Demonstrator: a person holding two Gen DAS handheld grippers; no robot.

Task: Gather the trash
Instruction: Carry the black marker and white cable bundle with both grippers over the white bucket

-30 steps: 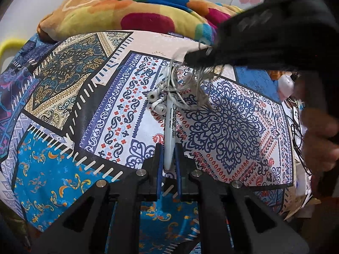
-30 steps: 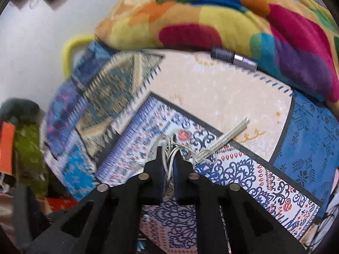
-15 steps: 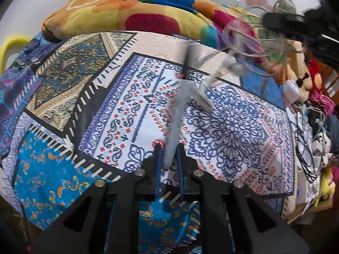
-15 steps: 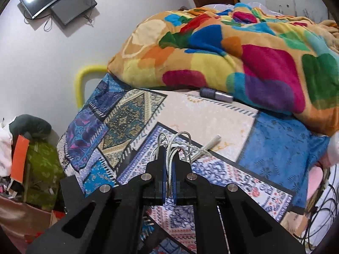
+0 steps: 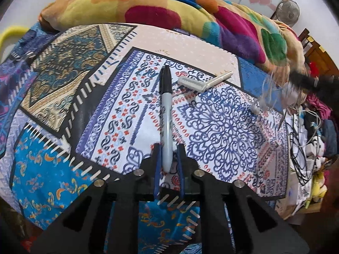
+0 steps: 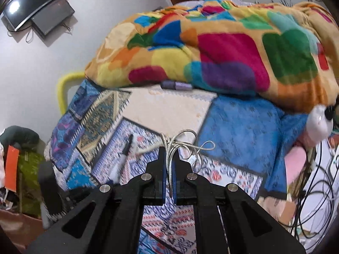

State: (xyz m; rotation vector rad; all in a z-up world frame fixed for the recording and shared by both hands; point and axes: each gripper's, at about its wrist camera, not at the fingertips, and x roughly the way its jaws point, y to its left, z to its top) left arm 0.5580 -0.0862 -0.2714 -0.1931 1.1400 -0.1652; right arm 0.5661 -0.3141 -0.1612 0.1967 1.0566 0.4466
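Right wrist view: right gripper (image 6: 168,165) fingers clamped on the earphone cable (image 6: 180,141), lifted off the bed (image 5: 211,114) — needs a bin next. Left gripper (image 5: 168,158) fingers opening, marker (image 5: 166,114) between them mid-bed; razor (image 5: 201,82) beside it.

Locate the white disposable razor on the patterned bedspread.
In the left wrist view, the white disposable razor lies on the patterned bedspread right of the black-capped marker's tip, below the colourful blanket.

A home bedroom: a bed with a patterned patchwork bedsheet (image 5: 222,127), a thick multicoloured fleece blanket (image 6: 211,48) heaped on it, and tangled cables (image 6: 313,182) beside the bed.
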